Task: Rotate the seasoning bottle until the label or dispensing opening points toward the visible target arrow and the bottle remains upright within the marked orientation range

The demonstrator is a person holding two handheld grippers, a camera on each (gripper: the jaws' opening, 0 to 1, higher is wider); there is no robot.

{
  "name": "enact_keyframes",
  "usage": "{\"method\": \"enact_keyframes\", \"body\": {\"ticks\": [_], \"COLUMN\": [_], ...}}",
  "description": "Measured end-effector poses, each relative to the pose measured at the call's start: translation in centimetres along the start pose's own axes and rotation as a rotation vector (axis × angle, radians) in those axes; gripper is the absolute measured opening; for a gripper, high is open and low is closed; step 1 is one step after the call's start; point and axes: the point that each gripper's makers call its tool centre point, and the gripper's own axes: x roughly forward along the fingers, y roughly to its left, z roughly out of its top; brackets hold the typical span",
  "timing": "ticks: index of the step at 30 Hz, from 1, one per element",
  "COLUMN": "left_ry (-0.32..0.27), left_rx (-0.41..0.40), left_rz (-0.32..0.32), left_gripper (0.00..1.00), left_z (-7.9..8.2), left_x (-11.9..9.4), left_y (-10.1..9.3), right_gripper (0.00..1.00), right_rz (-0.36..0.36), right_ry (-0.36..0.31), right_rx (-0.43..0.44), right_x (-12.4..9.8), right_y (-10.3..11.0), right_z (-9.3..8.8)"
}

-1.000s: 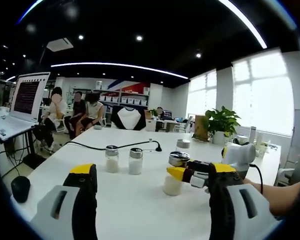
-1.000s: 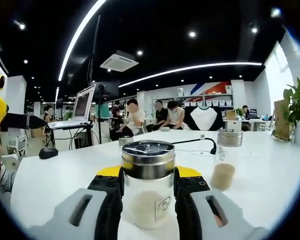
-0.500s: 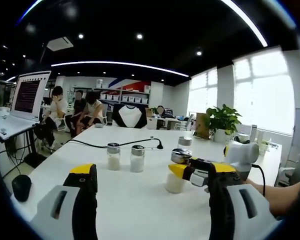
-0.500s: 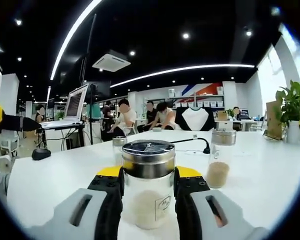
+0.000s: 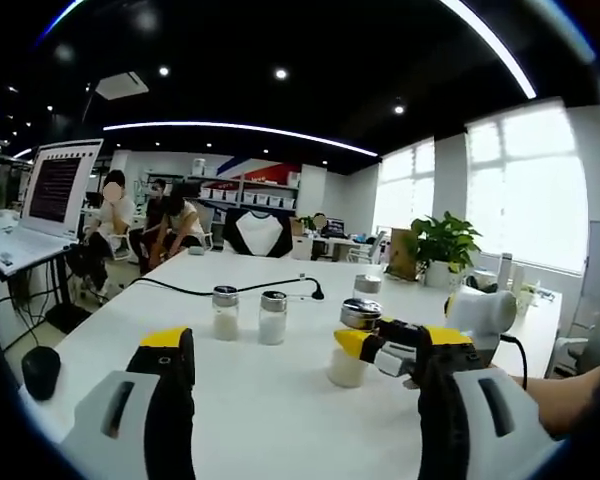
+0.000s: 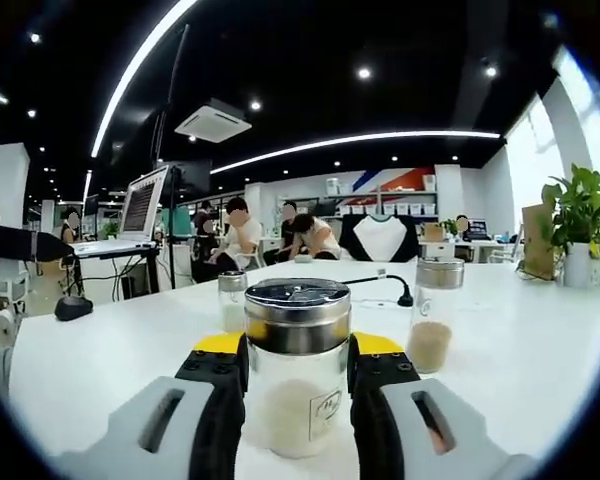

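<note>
The seasoning bottle (image 6: 296, 385) is clear glass with a steel lid and pale grains inside. It stands upright on the white table (image 6: 540, 360), and a small label faces me at its lower right. My right gripper (image 6: 297, 362) is shut on it, one jaw on each side. In the left gripper view, the same bottle (image 5: 348, 350) stands right of centre with the right gripper (image 5: 412, 346) reaching in from the right. My left gripper (image 5: 302, 400) hangs open above the table (image 5: 280, 410), well short of the bottle, with nothing between its fingers.
Two small shakers (image 5: 224, 313) (image 5: 272, 317) stand mid-table, and a bottle of brown seasoning (image 6: 431, 316) stands behind to the right. A black cable (image 5: 230, 292) crosses the far table. A mouse (image 5: 40, 370), a laptop (image 5: 50, 195) and a potted plant (image 5: 442, 245) sit at the edges. People sit at the back.
The background in the right gripper view has slid a little to the left, so that gripper has turned slightly with the bottle still held. The left gripper has stayed open and still.
</note>
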Motion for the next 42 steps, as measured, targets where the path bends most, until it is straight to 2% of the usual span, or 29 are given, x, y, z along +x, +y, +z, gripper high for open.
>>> {"method": "enact_keyframes", "body": {"ticks": [2, 5, 6, 7, 8, 11, 18, 20, 22, 24, 26, 27, 29, 32, 36, 37, 42], "left_ry": [0.002, -0.004, -0.006, -0.008, -0.007, -0.002, 0.003, 0.005, 0.006, 0.003, 0.001, 0.003, -0.001, -0.003, 0.0, 0.003, 0.005], "left_rx": [-0.005, -0.002, -0.007, -0.015, -0.017, -0.015, -0.003, -0.002, 0.001, -0.008, -0.01, -0.005, -0.005, -0.002, 0.01, 0.012, 0.012], "left_rz": [-0.001, 0.007, 0.008, 0.009, 0.011, 0.019, 0.017, 0.018, 0.02, 0.018, 0.022, 0.024, 0.023, 0.021, 0.02, 0.017, 0.011], "left_gripper": [0.97, 0.97, 0.97, 0.97, 0.97, 0.96, 0.96, 0.96, 0.96, 0.96, 0.96, 0.96, 0.96, 0.96, 0.96, 0.97, 0.97], "left_z": [0.0, 0.3, 0.4, 0.4, 0.4, 0.2, 0.2, 0.2, 0.2, 0.2, 0.3, 0.3, 0.4, 0.6, 0.5, 0.4, 0.4], "left_x": [0.0, -0.1, -0.2, -0.2, -0.2, -0.2, -0.1, -0.1, -0.1, -0.1, -0.1, -0.1, -0.1, 0.0, 0.3, 0.3, 0.4], "left_y": [0.0, 0.3, 0.4, 0.4, 0.5, 0.5, 0.3, 0.3, 0.4, 0.4, 0.5, 0.6, 0.5, 0.5, 0.3, 0.3, 0.0], "right_gripper": [0.38, 0.4, 0.45, 0.52, 0.56, 0.55, 0.56, 0.59, 0.6, 0.6, 0.61, 0.61, 0.62, 0.63, 0.63, 0.63, 0.63], "right_rz": [0.009, 0.016, 0.048, 0.038, 0.023, 0.03, 0.052, 0.069, 0.087, 0.116, 0.161, 0.177, 0.186, 0.242, 0.372, 0.378, 0.475], "right_ry": [-0.001, -0.008, -0.052, -0.042, -0.039, -0.035, 0.024, 0.05, 0.044, 0.025, 0.007, 0.017, 0.038, 0.053, 0.073, 0.075, 0.076], "right_rx": [0.049, 0.035, 0.055, 0.048, 0.032, 0.029, 0.042, 0.053, 0.051, 0.031, 0.052, 0.108, 0.1, 0.042, 0.104, 0.104, 0.029], "right_x": [0.0, 0.0, 0.0, -0.2, -0.3, -0.6, -1.3, -1.4, -1.5, -1.6, -1.6, -1.7, -1.8, -1.9, -2.3, -2.3, -2.5], "right_y": [0.0, 0.0, 0.4, 0.2, -0.1, -0.2, 0.0, 0.1, 0.2, 0.4, 0.7, 0.7, 0.2, 0.4, 0.9, 0.6, 0.7], "right_z": [-0.1, 0.1, 0.8, 0.7, 0.8, 0.9, -0.1, -0.3, -0.1, 0.5, 0.9, 0.8, 0.7, 0.5, 0.6, 0.6, 1.0]}}
